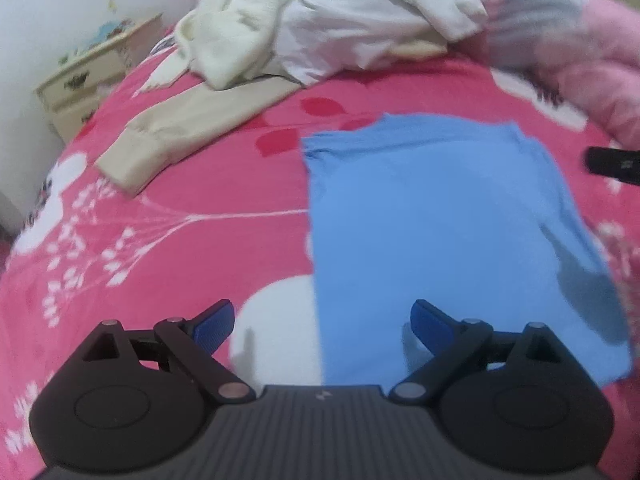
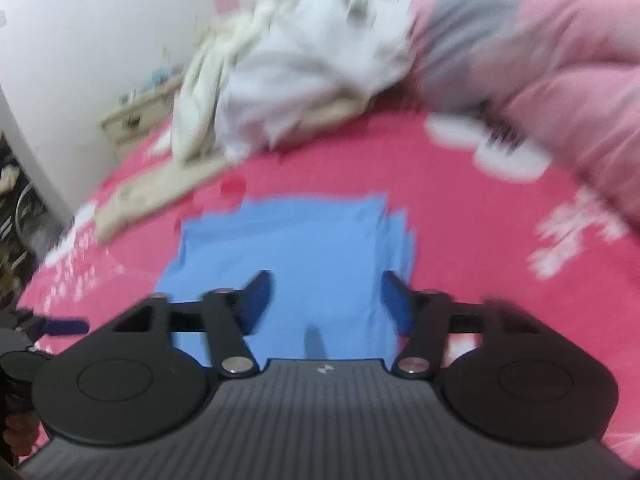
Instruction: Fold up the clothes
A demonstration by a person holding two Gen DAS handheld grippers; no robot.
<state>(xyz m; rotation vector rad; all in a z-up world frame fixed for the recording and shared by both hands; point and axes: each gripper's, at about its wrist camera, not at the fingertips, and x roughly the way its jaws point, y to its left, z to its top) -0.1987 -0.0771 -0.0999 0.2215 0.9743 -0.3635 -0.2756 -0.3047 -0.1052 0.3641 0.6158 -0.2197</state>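
A blue garment (image 1: 436, 220) lies folded flat in a rectangle on the pink floral bedspread (image 1: 180, 220); it also shows in the right wrist view (image 2: 304, 248), blurred. My left gripper (image 1: 322, 320) is open and empty, above the garment's near left edge. My right gripper (image 2: 326, 300) is open and empty, just above the garment's near end. A dark tip of the right gripper (image 1: 612, 164) shows at the right edge of the left wrist view. Part of the left gripper (image 2: 60, 326) shows at the left edge of the right wrist view.
A heap of cream and white clothes (image 1: 320, 24) lies at the far side of the bed, with a beige sleeve (image 1: 188, 128) stretching toward me. A pink and grey quilt (image 1: 580, 52) is bunched at the far right. A cream nightstand (image 1: 84, 80) stands by the wall at left.
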